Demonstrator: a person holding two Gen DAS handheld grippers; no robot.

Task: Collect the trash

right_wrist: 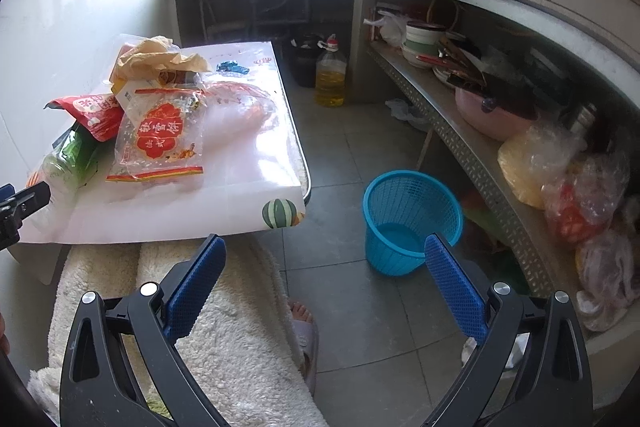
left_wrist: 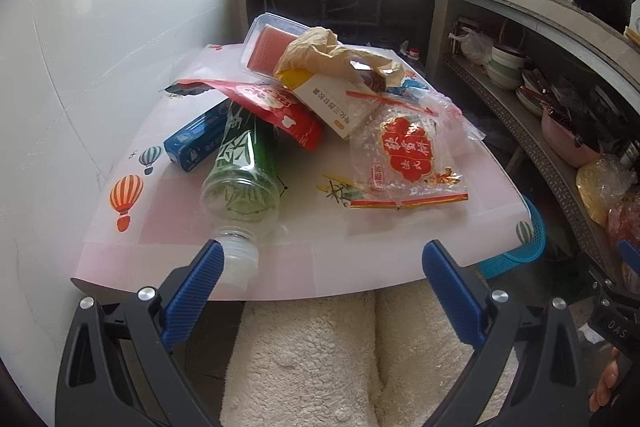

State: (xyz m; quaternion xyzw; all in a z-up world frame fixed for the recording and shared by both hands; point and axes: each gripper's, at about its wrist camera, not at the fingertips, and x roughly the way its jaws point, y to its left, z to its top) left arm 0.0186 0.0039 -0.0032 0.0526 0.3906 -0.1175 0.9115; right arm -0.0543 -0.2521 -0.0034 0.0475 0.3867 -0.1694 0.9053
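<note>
A heap of trash lies on the small table (left_wrist: 180, 259): a green plastic bottle (left_wrist: 242, 167) on its side with its cap toward me, a blue box (left_wrist: 196, 141), a red pouch (left_wrist: 280, 111), a white-and-yellow carton (left_wrist: 332, 99), crumpled brown paper (left_wrist: 320, 47), a clear tray (left_wrist: 266, 47) and a clear wrapper with a red label (left_wrist: 404, 155). My left gripper (left_wrist: 324, 267) is open at the table's near edge, its left finger beside the bottle cap. My right gripper (right_wrist: 326, 263) is open over the floor, nothing between its fingers, near the blue mesh basket (right_wrist: 412, 219).
The basket stands on the grey tile floor right of the table (right_wrist: 256, 195). A low shelf (right_wrist: 460, 139) with bowls, a pink basin and plastic bags runs along the right. An oil bottle (right_wrist: 330, 75) stands farther back. A person's fleecy legs and slippered foot (right_wrist: 304, 331) are below me.
</note>
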